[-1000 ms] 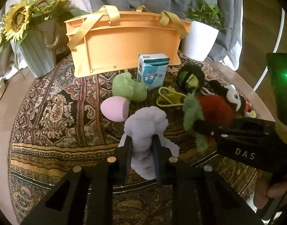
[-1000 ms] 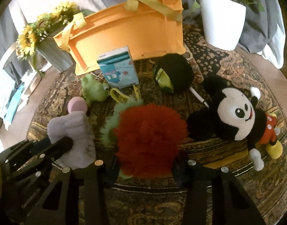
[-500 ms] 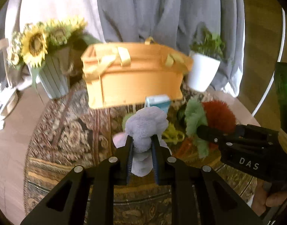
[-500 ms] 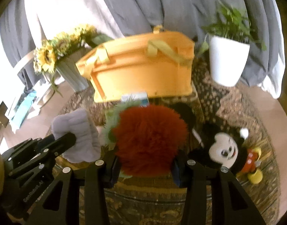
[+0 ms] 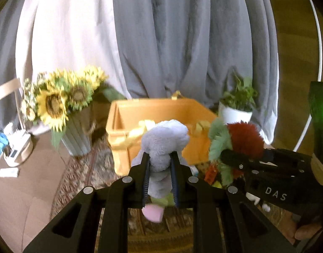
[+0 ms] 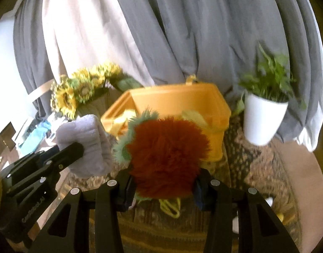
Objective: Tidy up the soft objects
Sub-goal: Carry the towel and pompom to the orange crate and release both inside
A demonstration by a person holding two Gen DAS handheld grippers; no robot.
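My left gripper is shut on a lilac plush toy, held in the air in front of the orange basket. My right gripper is shut on a fluffy red ball with a green frill, also lifted, just before the same basket. In the left wrist view the red ball hangs to the right of the lilac toy. In the right wrist view the lilac toy hangs to the left. A pink egg shape lies on the rug below the left fingers.
A vase of sunflowers stands left of the basket and a white potted plant right of it. Grey curtains hang behind. A yellow strap loop lies on the patterned rug. White devices sit on the floor at left.
Both grippers have risen with their toys and tipped up, so the basket's open top and the curtains now show. The items left on the rug have dropped out of sight below.
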